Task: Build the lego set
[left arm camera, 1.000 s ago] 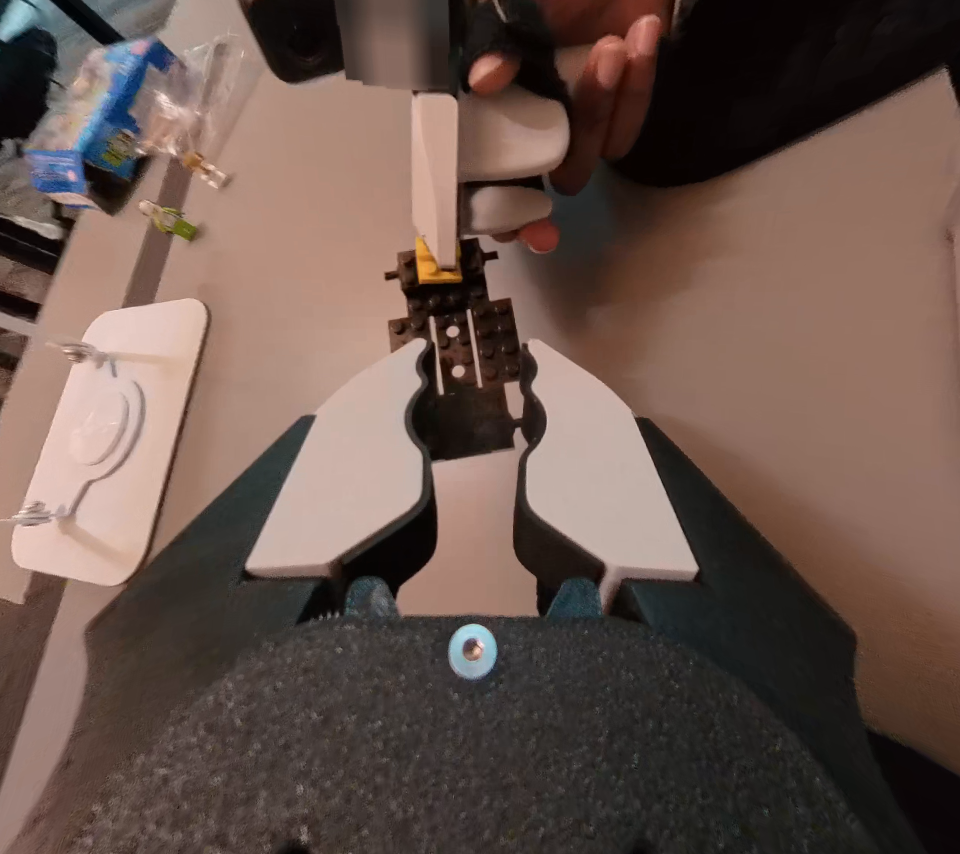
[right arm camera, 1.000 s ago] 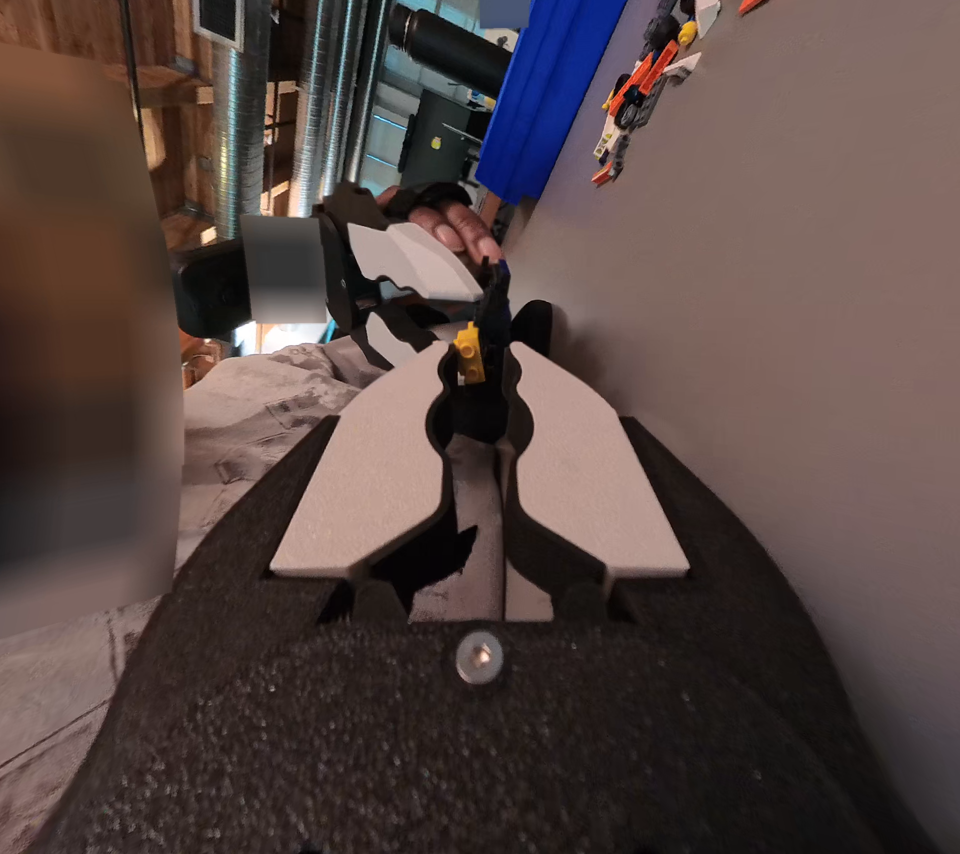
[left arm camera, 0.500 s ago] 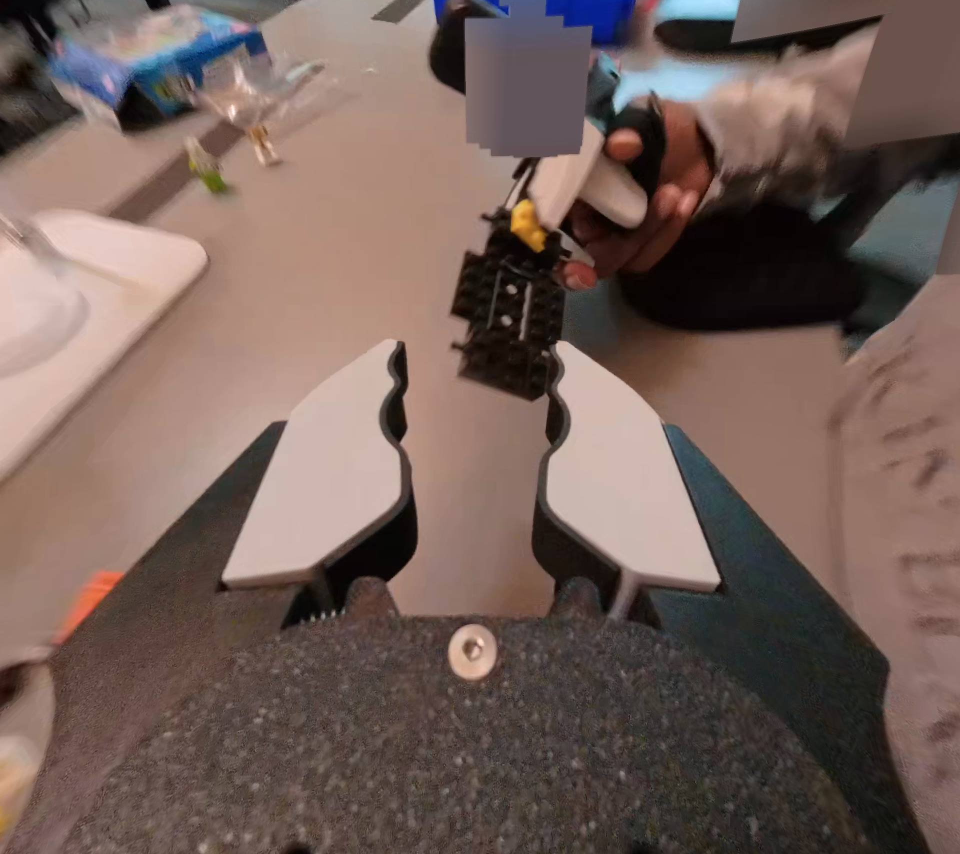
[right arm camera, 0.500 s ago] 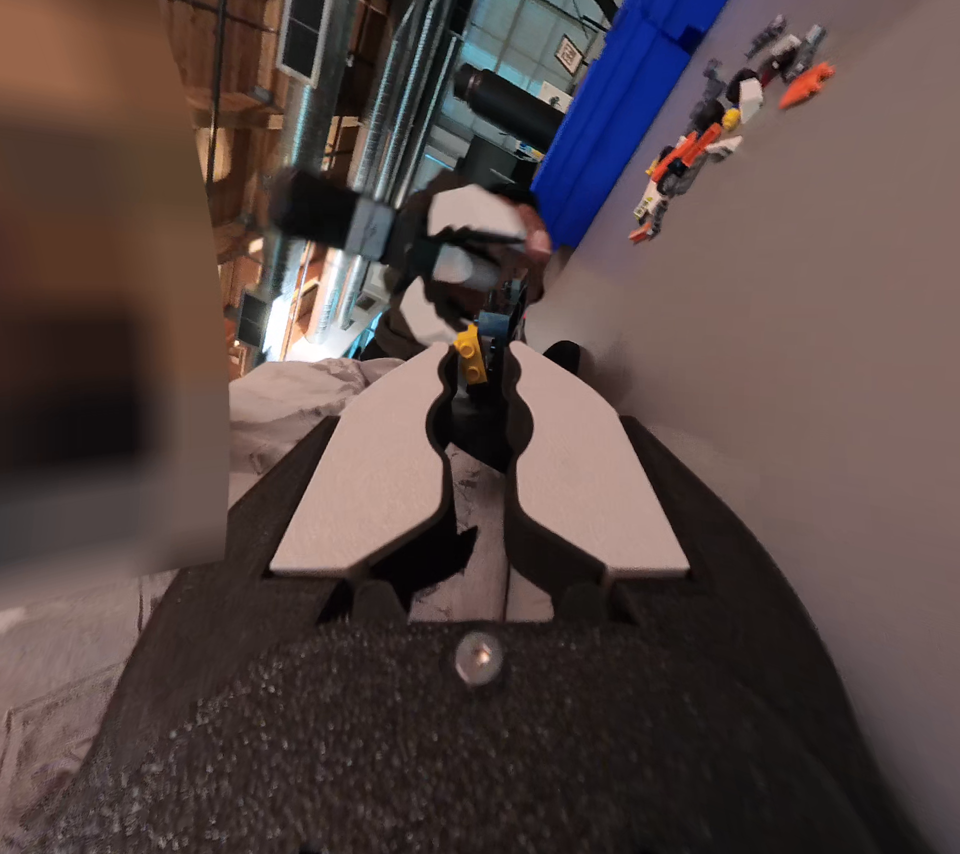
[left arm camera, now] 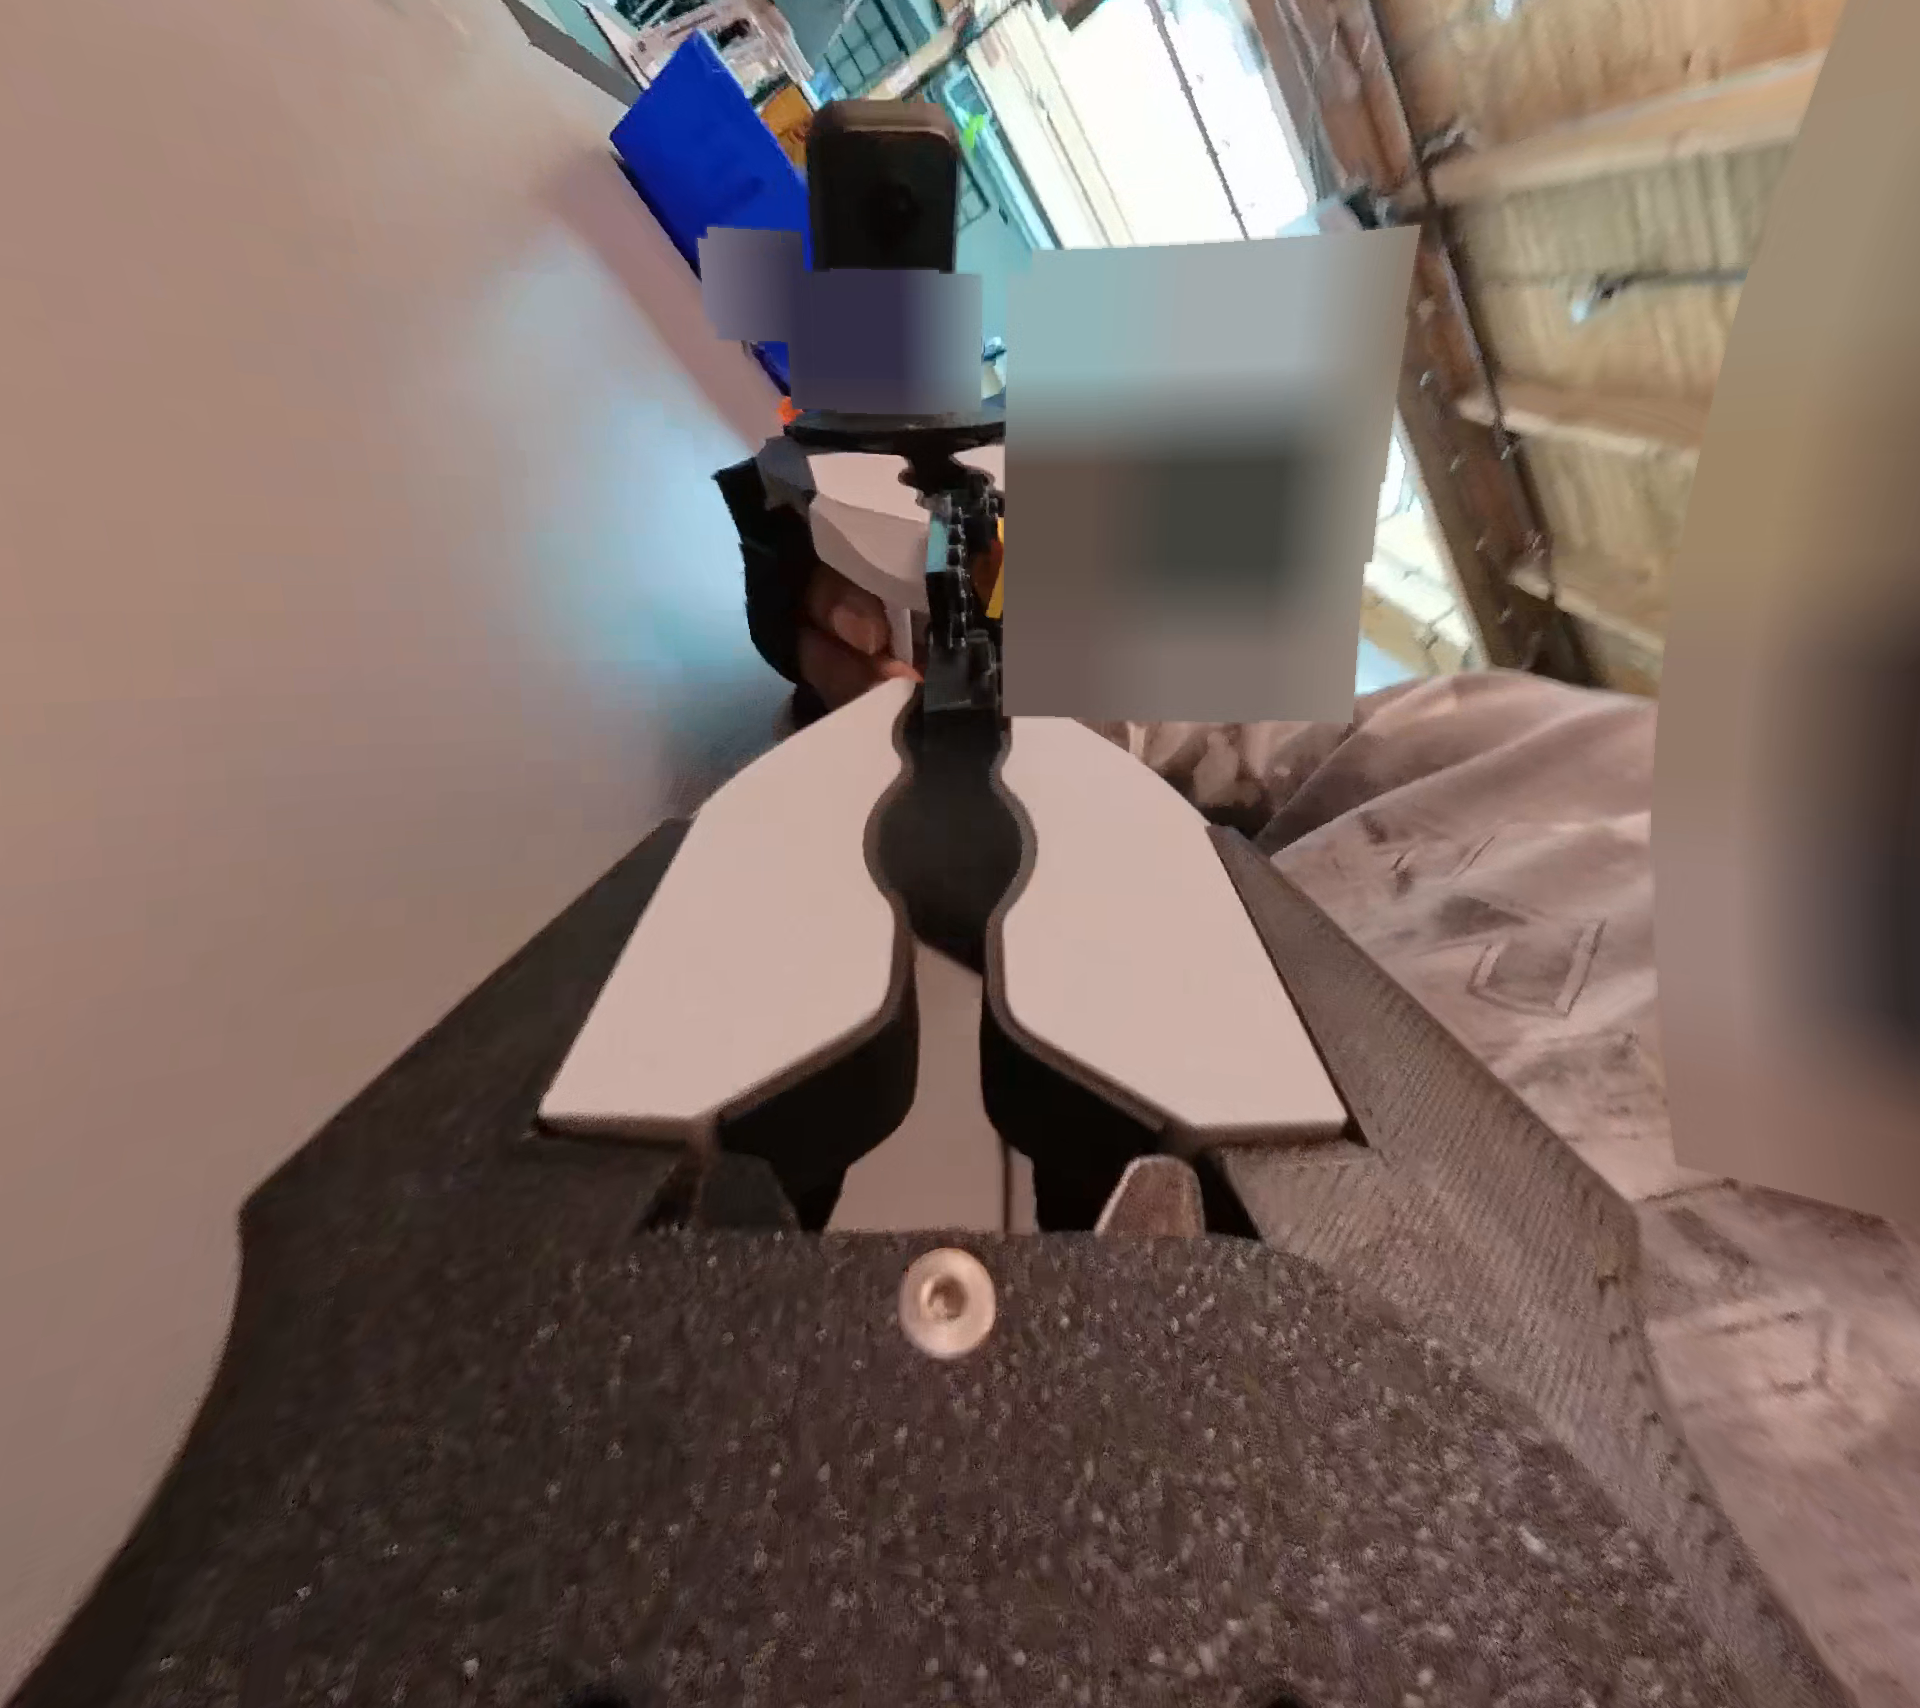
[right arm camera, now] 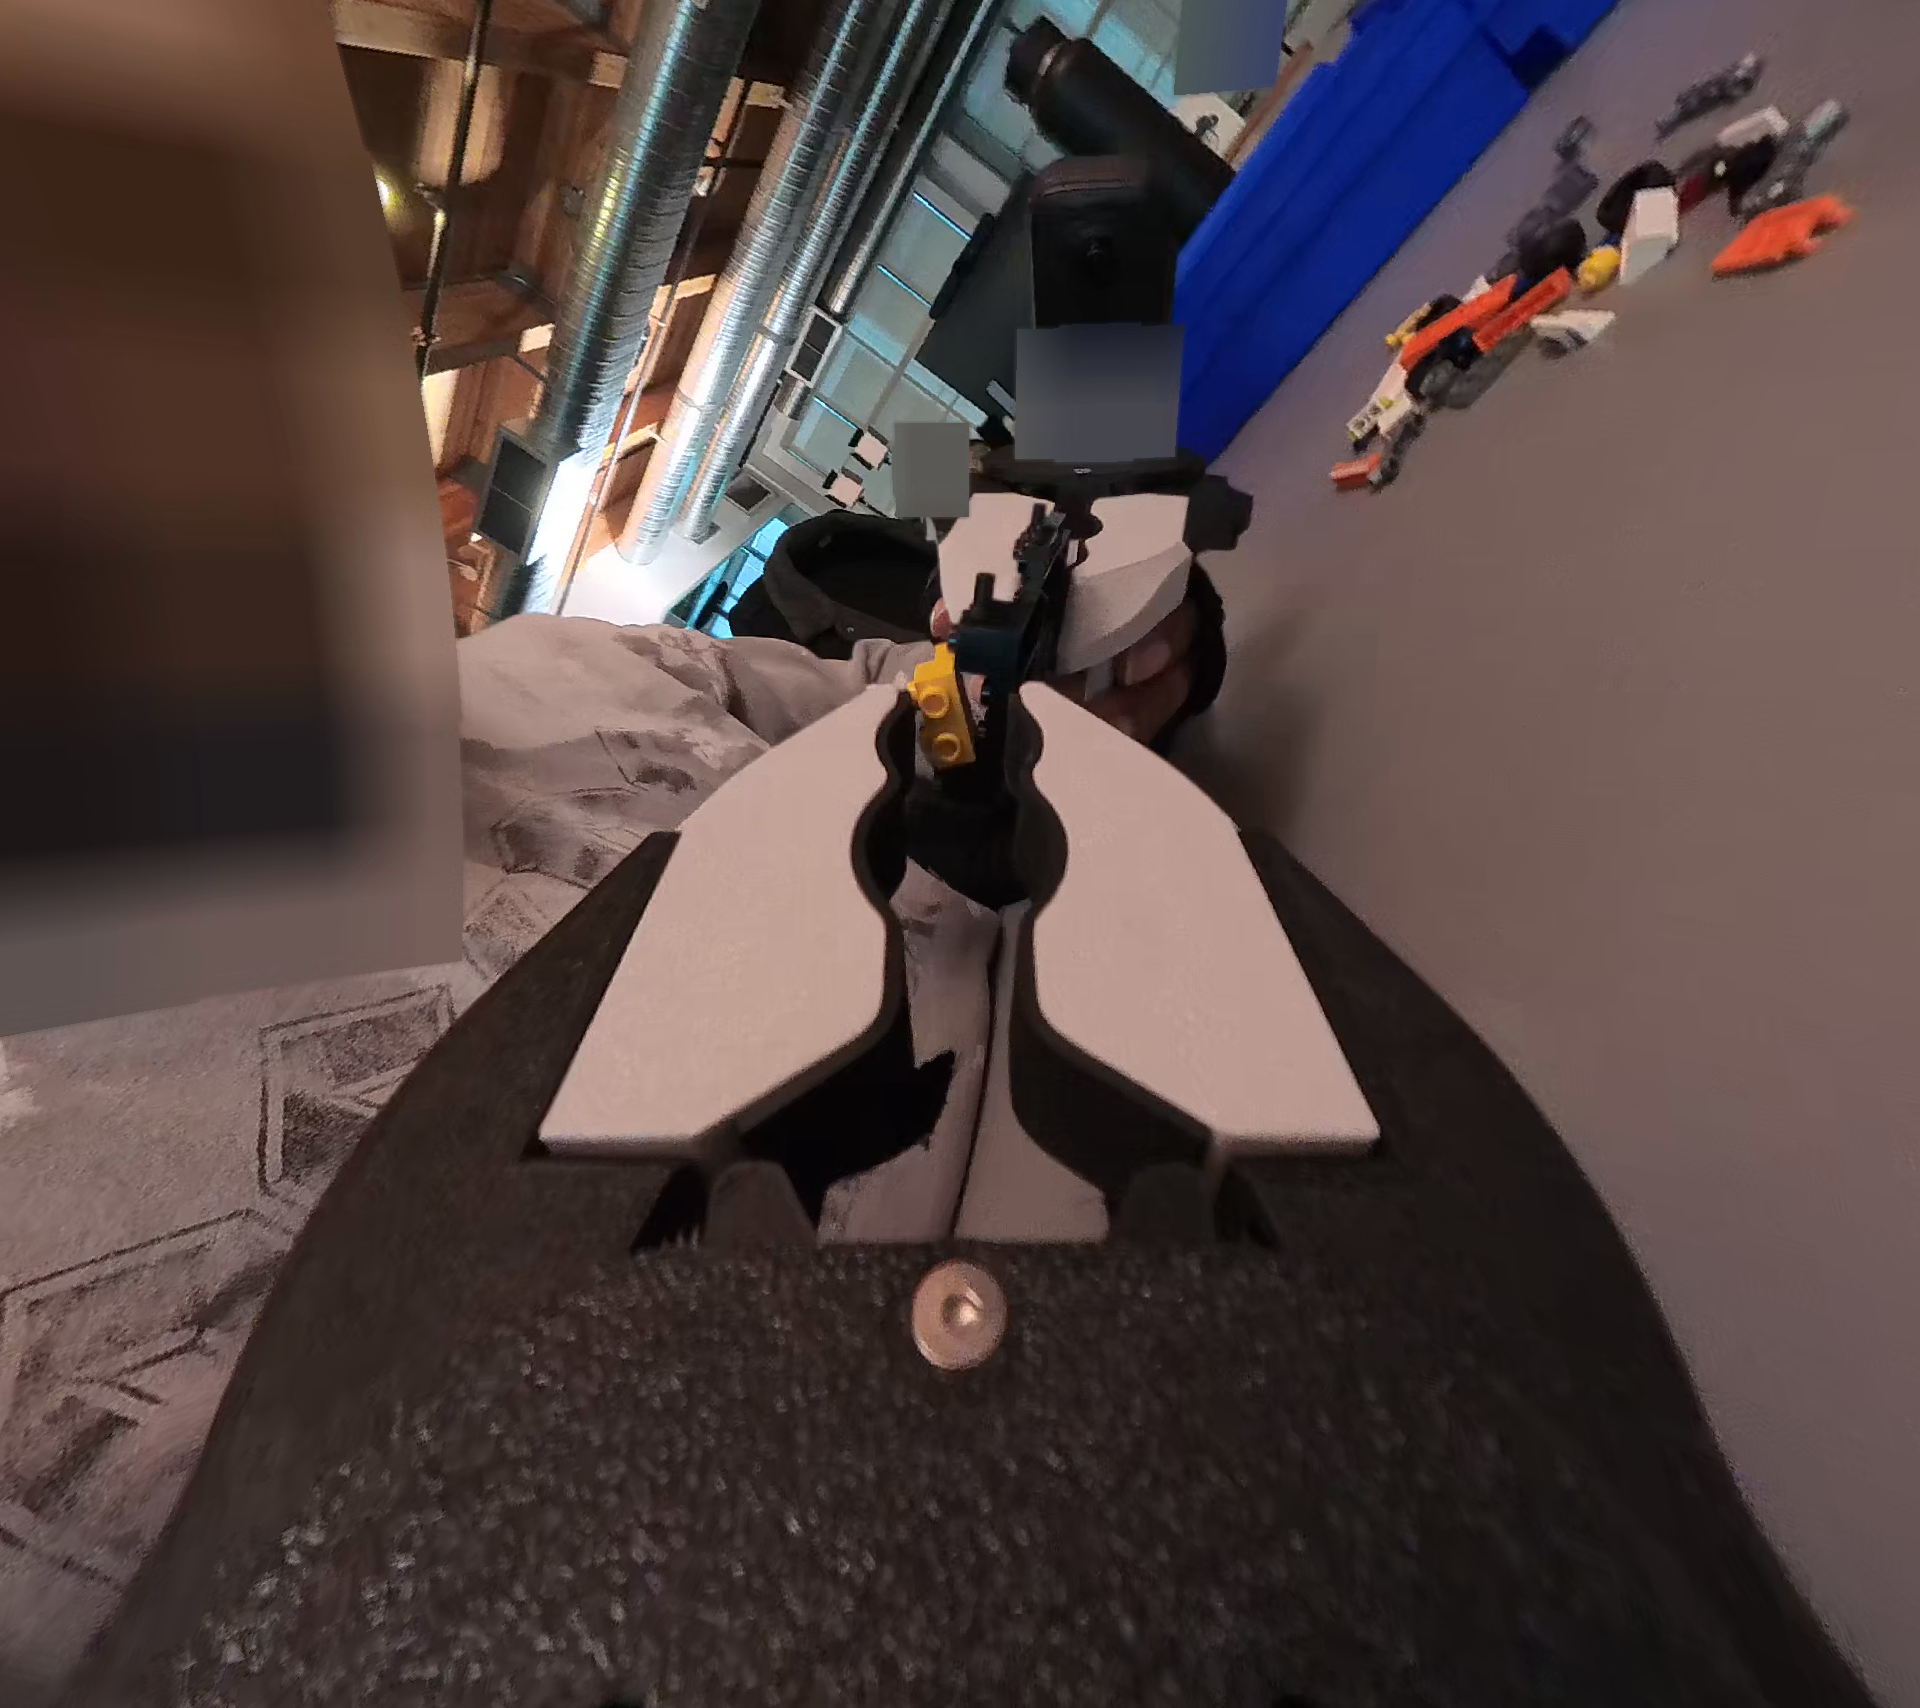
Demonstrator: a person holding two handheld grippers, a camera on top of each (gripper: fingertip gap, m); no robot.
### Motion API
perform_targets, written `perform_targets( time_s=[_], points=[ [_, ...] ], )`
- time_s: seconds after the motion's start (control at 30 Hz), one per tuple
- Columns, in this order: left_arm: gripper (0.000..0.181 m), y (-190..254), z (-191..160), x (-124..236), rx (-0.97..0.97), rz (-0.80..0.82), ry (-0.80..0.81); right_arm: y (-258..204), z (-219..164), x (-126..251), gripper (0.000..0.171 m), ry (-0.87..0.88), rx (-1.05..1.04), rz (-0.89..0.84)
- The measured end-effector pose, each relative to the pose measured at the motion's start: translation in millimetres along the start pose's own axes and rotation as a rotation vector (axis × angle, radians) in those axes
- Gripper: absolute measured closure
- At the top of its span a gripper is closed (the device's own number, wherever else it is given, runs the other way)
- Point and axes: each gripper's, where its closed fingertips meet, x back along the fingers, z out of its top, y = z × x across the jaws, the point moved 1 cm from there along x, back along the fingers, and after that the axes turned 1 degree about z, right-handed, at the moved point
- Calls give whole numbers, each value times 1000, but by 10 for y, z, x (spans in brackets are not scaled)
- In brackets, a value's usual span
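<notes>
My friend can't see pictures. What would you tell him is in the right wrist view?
The right tongs are shut on a black lego build with a small yellow brick on it, held in the air. The left tongs grip its far end, and loose lego pieces lie on the grey table.

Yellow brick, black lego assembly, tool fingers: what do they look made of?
Yellow brick: moulded plastic, smooth, slightly glossy; crisp studs and even colour suggest it.
Black lego assembly: likely the same hard plastic; studded plates, sharp edges, dull sheen.
Right tool fingers: pale grey, matte, finely grainy faces over black edging; possibly printed plastic, hard to confirm.
</notes>
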Motion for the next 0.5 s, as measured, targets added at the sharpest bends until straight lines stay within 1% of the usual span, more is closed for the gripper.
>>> perform_targets(
  time_s=[0.13,0.2,0.27,0.37,0.5],
  points=[
    [175,-113,-64,10,186,-14,73,108,-26,8,155,-13,-82,-53],
    [175,-143,-75,22,245,-20,93,147,-16,14,154,-7,-104,-72],
    [175,-169,-71,40,269,-18,104,172,1,16,153,-4,-110,-87],
    [175,-189,-53,58,288,-18,111,190,23,1,146,0,-125,-94],
    [175,-213,-56,62,294,-12,116,224,43,-3,146,6,-132,-110]
  ],
)
